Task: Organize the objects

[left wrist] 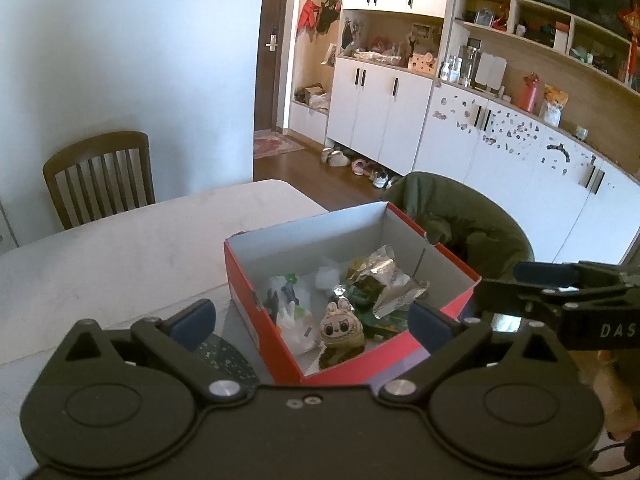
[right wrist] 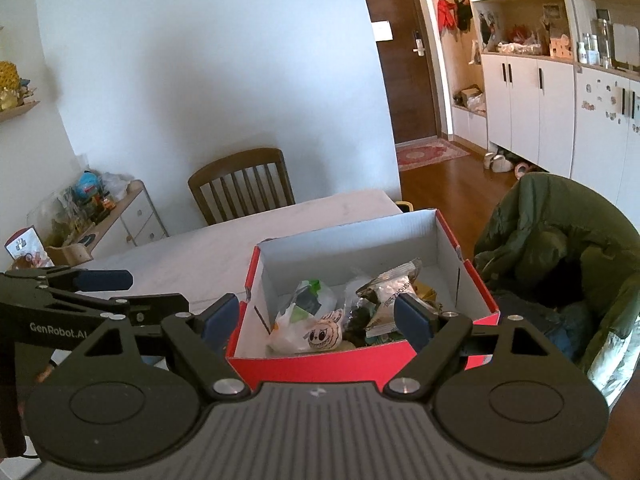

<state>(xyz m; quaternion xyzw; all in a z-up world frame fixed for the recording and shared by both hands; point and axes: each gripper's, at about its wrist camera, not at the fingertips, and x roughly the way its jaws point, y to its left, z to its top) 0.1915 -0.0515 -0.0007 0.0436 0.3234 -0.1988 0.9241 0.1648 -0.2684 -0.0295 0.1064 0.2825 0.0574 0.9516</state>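
Observation:
A red shoebox [left wrist: 264, 336] with a grey inside sits at the table's right end. In it lie a small beige plush doll [left wrist: 340, 328], a white plastic bag [left wrist: 294, 316] and crumpled foil wrappers [left wrist: 386, 280]. My left gripper [left wrist: 312, 320] is open and empty, its fingers spread across the box's near corner. My right gripper [right wrist: 316, 318] is also open and empty above the near red wall [right wrist: 320, 364], with the doll [right wrist: 324, 334] just beyond it. Each view shows the other gripper from the side: right gripper [left wrist: 504, 284], left gripper [right wrist: 156, 292].
The pale table [left wrist: 120, 252] stretches left of the box. A dark patterned object [left wrist: 226, 358] lies under my left finger. A wooden chair [left wrist: 100, 176] stands at the far side. A green jacket [right wrist: 560, 248] is draped over a seat right of the box.

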